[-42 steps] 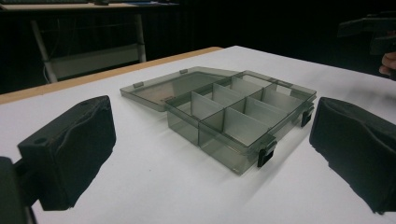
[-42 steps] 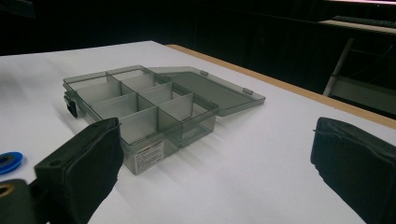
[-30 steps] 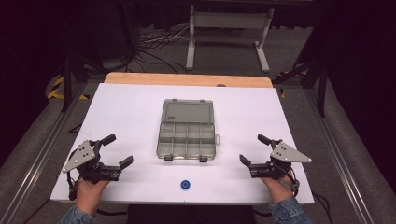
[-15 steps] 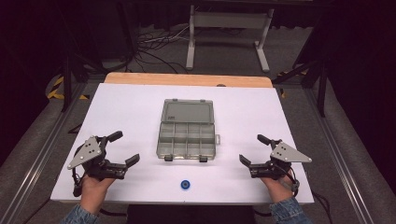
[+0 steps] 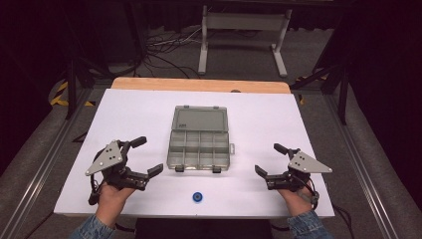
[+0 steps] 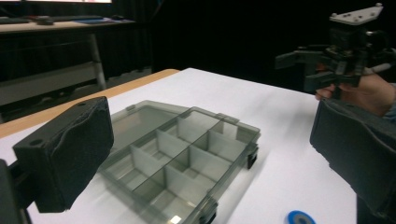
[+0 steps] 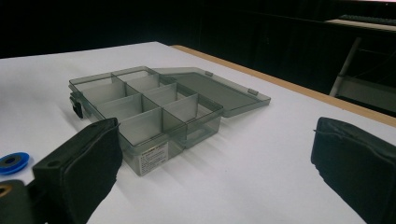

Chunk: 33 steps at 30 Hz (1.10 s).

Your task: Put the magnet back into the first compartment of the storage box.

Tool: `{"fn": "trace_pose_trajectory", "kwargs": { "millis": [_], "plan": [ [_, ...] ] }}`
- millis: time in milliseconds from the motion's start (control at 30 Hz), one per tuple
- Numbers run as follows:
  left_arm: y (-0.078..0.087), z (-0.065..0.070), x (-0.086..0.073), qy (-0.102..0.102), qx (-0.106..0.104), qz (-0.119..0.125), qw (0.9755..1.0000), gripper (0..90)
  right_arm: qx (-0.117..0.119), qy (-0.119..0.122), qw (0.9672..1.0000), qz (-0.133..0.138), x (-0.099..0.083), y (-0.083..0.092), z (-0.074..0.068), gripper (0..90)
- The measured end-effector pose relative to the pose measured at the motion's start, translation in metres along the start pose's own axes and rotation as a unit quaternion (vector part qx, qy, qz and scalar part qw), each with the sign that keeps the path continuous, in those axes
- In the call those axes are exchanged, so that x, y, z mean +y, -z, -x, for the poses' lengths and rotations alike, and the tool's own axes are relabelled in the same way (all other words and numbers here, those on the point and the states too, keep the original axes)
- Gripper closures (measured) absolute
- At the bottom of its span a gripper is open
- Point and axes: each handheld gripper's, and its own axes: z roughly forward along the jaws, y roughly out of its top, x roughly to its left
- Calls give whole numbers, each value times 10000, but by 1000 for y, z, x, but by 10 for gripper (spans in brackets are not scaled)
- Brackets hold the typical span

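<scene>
Both grippers' jaws gape wide, holding nothing, flanking organizer box [image 5: 200,138].

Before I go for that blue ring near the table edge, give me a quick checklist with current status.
1. Left tool open and empty: ok.
2. Right tool open and empty: ok.
3. Blue ring lying free on the table, apart from the box: ok.
4. Organizer box lid open, laid flat behind: ok.
5. Compartments empty: ok.
6. Which compartment the ring should go into: cannot tell.
</scene>
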Motion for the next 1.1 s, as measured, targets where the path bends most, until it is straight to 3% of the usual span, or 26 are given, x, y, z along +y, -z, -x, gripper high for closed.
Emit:
{"fn": "trace_pose_trajectory", "kwargs": {
  "millis": [733, 933, 967, 1100],
  "plan": [
    [-44, 27, 21, -190, -634, -64, 9978, 8, 64, 10, 10000, 49, 1, 0, 0, 27],
    [-51, 33, 29, -335, -774, -347, 9958, 42, 71, 25, 10000, 54, 1, 0, 0, 26],
    [-53, 34, 32, -436, -825, -542, 9942, 55, 83, 24, 9999, 53, 1, 0, 0, 26],
    [-57, 35, 36, -535, -886, -915, 9904, 77, 83, 16, 10000, 44, 1, 0, 0, 26]
  ]
}}
